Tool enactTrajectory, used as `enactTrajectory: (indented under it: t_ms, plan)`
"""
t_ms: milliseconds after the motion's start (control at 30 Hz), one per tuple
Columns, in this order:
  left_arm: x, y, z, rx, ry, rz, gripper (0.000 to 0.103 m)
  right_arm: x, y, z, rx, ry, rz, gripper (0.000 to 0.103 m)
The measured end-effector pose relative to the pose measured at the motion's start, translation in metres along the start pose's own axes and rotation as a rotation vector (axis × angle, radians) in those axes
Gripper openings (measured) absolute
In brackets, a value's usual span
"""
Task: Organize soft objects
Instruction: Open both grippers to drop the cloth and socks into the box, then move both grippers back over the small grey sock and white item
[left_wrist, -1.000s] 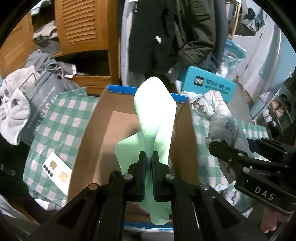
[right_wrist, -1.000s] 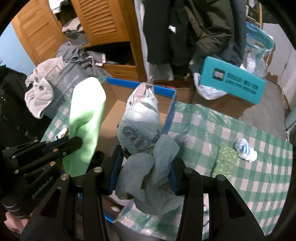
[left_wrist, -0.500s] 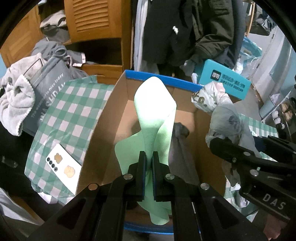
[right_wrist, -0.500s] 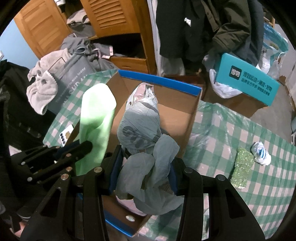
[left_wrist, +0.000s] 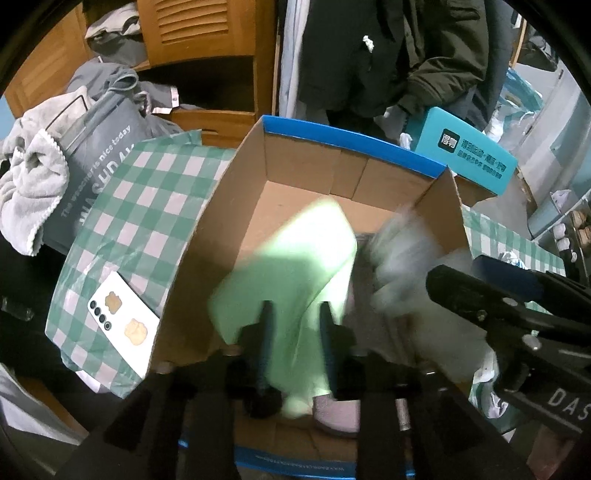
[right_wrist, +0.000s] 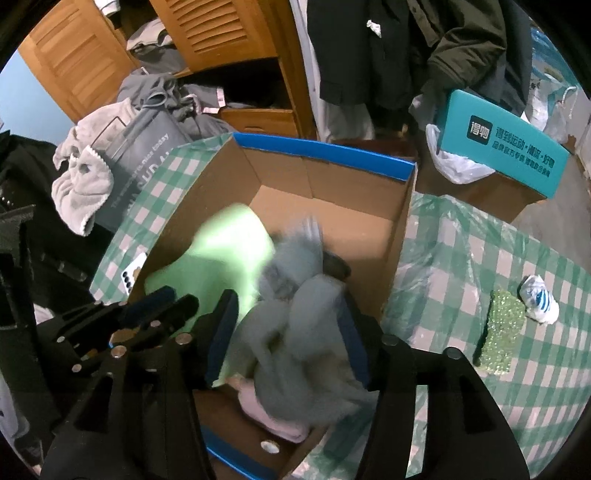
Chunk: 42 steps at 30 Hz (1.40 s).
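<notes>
A light green cloth (left_wrist: 295, 266) falls, blurred, into the open cardboard box (left_wrist: 354, 147) with a blue rim. My left gripper (left_wrist: 295, 317) is open above it, jaws apart on either side of the cloth. A grey plastic bag (right_wrist: 303, 314) drops blurred into the same box (right_wrist: 325, 155) between the spread jaws of my right gripper (right_wrist: 288, 325). The green cloth (right_wrist: 221, 254) lies left of the bag. A pink soft item (right_wrist: 273, 417) lies on the box floor. My right gripper's fingers (left_wrist: 498, 295) show at the right of the left wrist view.
A green checked tablecloth (right_wrist: 480, 258) covers the table. On it lie a white phone (left_wrist: 122, 321), a green glitter sponge (right_wrist: 502, 328) and a small white-blue item (right_wrist: 539, 299). A teal box (right_wrist: 506, 144), a grey tote bag (left_wrist: 96, 147) and hanging coats stand behind.
Both grippers have opened. The green cloth and the grey bag, held upright before, have been let go and are dropping into the box.
</notes>
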<state>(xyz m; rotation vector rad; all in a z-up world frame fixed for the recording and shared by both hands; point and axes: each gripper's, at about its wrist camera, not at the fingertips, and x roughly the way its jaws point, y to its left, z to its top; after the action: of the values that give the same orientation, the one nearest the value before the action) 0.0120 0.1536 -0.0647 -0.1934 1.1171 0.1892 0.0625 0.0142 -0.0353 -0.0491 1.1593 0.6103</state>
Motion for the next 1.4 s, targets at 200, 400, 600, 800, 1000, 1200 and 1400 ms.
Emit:
enactTrajectory:
  t_ms: [200, 400, 600, 800, 1000, 1200, 1400]
  plan:
    - [-0.002, 0.001, 0.001, -0.002, -0.008, 0.002, 0.041, -0.008, -0.009, 0.001, 0.022, -0.019, -0.008, 0.062]
    - [-0.002, -0.006, 0.001, 0.016, -0.002, 0.0, 0.045, -0.016, -0.02, -0.002, 0.04, -0.028, -0.021, 0.063]
    - [-0.006, -0.02, 0.0, 0.048, -0.007, -0.009, 0.046, -0.026, -0.033, -0.008, 0.056, -0.037, -0.042, 0.063]
    - [-0.007, -0.036, -0.001, 0.078, -0.001, -0.018, 0.047, -0.035, -0.049, -0.016, 0.078, -0.041, -0.064, 0.063]
    - [-0.011, -0.052, -0.004, 0.105, -0.001, -0.033, 0.048, -0.044, -0.066, -0.026, 0.094, -0.041, -0.088, 0.064]
    - [-0.015, -0.074, -0.009, 0.145, 0.001, -0.056, 0.049, -0.056, -0.085, -0.044, 0.11, -0.032, -0.112, 0.064]
    - [-0.019, -0.104, -0.018, 0.207, 0.0, -0.07, 0.055, -0.066, -0.109, -0.062, 0.14, -0.024, -0.144, 0.064]
